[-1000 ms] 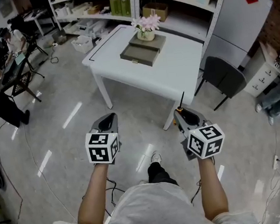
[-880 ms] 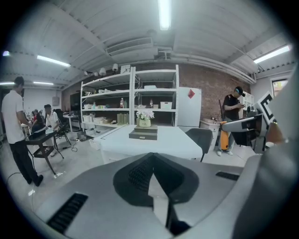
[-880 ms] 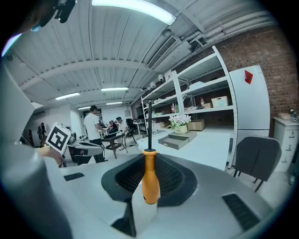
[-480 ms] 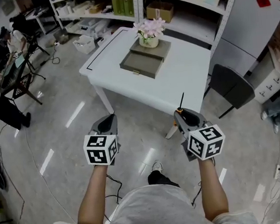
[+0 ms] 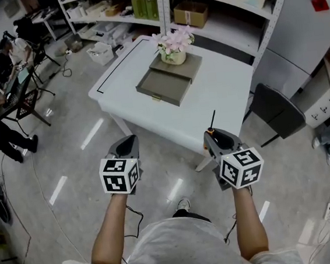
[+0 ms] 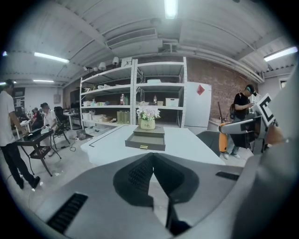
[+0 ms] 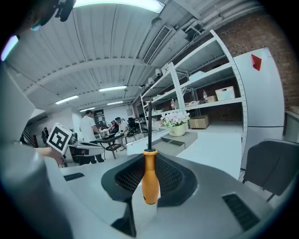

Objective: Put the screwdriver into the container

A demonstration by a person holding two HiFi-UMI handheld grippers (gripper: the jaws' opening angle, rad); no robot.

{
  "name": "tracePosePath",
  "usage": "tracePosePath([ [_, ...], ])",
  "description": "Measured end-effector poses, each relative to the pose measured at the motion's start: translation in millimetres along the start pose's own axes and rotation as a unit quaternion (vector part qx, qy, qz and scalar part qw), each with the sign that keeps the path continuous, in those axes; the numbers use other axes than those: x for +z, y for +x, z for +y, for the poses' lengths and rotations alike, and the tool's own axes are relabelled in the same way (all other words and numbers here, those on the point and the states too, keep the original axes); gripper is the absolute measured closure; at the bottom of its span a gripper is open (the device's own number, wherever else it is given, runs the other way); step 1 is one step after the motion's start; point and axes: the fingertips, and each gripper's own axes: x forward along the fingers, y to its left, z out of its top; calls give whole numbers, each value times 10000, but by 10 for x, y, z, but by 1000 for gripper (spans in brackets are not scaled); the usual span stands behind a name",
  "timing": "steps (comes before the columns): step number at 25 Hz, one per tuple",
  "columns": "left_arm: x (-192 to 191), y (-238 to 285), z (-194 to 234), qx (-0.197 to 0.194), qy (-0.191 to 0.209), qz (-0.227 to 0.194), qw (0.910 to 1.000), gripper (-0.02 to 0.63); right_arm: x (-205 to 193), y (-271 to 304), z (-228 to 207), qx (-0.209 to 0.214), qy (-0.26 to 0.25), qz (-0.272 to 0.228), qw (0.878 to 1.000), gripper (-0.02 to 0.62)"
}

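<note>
Overhead, the head view shows both grippers held out in front of the person (image 5: 177, 250), level with each other, above the floor (image 5: 69, 168) and short of the white worktop (image 5: 225, 93).

Left gripper (image 5: 131, 138): jaws pressed together tip to tip, with nothing between them, as its own view shows. It points toward the worktop's near left corner.

Right gripper (image 5: 213, 134): jaws clamped on the orange handle of the screwdriver (image 7: 149, 177). In the right gripper view the tool stands upright between them, butt end down in the jaw hollow, dark shaft rising clear of the tips. In the head view the shaft shows against the worktop's near edge.

Container (image 5: 161, 88): a grey drawer pulled out of a low grey box (image 5: 178, 62) that sits near the middle of the worktop. Its open side faces up and its front faces the person. Screwdriver and container are well apart.

Flowers (image 5: 173, 38): a pale pot of pink blooms on the box top, behind the container.

Chair (image 5: 277, 111): dark, at the worktop's right side.

Shelves (image 5: 140, 8): white racking with boxes and bottles, behind the worktop.

Cube (image 5: 121, 174): one with square markers sits at the rear of each gripper.
</note>
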Motion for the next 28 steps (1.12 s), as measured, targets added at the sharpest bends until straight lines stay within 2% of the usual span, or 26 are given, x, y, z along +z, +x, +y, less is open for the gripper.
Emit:
tracePosePath([
  [13,209,430,54,190,46,66,9998,601,154,358,-411,218,84,-4,9997,520],
  [21,263,781,283,215,-55,57,9997,601,212,706,-564,243,10,108,9996,520],
  [28,396,1260,582,48,-99,38,9999,601,368,1124,-684,116,-56,136,9998,520],
])
